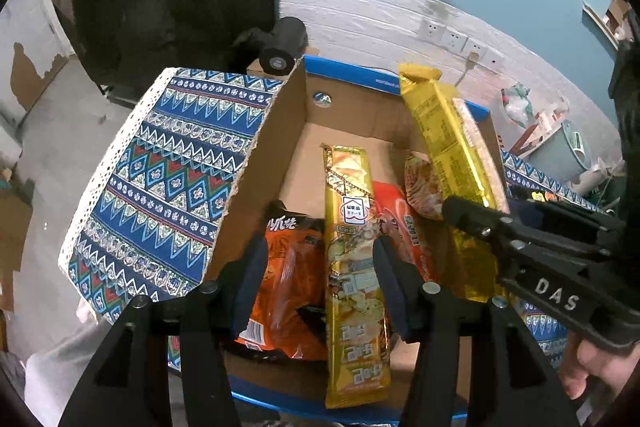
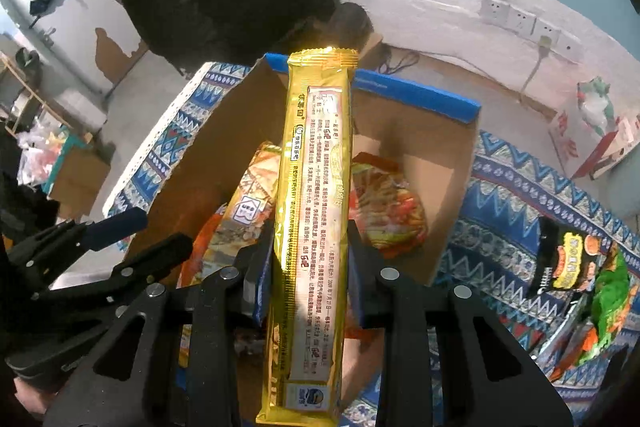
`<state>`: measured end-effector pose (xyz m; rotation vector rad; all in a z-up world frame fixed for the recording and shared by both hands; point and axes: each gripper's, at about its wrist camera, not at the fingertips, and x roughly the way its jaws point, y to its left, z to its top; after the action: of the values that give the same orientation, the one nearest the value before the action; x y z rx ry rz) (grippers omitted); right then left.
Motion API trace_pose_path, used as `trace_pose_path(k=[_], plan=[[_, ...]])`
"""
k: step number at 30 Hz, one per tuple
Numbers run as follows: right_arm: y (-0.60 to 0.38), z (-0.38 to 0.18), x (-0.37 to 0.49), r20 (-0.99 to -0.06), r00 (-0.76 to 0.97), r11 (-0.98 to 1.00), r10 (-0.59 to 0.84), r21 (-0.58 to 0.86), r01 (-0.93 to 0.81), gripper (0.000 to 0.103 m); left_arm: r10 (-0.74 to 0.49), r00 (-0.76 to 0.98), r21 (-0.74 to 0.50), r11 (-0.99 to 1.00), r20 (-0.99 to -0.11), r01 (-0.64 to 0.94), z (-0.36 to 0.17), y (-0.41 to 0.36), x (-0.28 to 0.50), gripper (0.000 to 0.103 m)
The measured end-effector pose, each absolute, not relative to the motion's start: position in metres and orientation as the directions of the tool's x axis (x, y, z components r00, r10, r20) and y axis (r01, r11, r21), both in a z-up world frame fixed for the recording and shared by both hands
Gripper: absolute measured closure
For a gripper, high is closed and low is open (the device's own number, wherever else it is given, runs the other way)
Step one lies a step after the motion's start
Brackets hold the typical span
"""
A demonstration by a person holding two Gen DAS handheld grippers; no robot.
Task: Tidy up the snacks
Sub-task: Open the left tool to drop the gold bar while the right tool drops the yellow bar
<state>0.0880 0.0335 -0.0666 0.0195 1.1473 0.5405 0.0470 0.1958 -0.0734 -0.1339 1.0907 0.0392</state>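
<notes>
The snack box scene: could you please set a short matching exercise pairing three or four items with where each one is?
Things:
1. gold snack pack
2. gold pack with picture
3. black and green snack bag
4. orange snack bag

Places:
A. lying on the patterned cloth outside the cardboard box
B. clamped in the right gripper
C. in the box, nearest its left wall
D. lying in the box between the left gripper fingers

Pairs: 1-B, 2-D, 3-A, 4-C

My left gripper [image 1: 316, 279] tilts downward with jaws parted; my right gripper [image 2: 310, 267] tilts downward, clamped tight.
</notes>
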Motion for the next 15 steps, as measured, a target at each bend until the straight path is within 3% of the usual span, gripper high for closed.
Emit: trace_pose_path(k=[6, 13, 15], plan=[[0.032, -0.067, 0.089, -0.856, 0.303, 0.876, 0.419, 0.293, -0.384, 0.071, -0.052, 0.453, -0.102, 0.991, -0.89, -0.085, -0.071, 0.188, 0.048, 0.047], [0.006, -0.06, 0.089, -0.855, 0.337, 0.9, 0.395, 0.286, -0.33, 0.044, -0.079, 0.46, -0.101, 0.995, -0.884, -0.022, -0.062, 0.157, 0.048, 0.038], [-0.004, -0.058, 0.087, -0.856, 0.344, 0.906, 0.386, 0.281, -0.318, 0.041, -0.091, 0.458, -0.102, 0.995, -0.884, -0.001, -0.061, 0.148, 0.048, 0.037]])
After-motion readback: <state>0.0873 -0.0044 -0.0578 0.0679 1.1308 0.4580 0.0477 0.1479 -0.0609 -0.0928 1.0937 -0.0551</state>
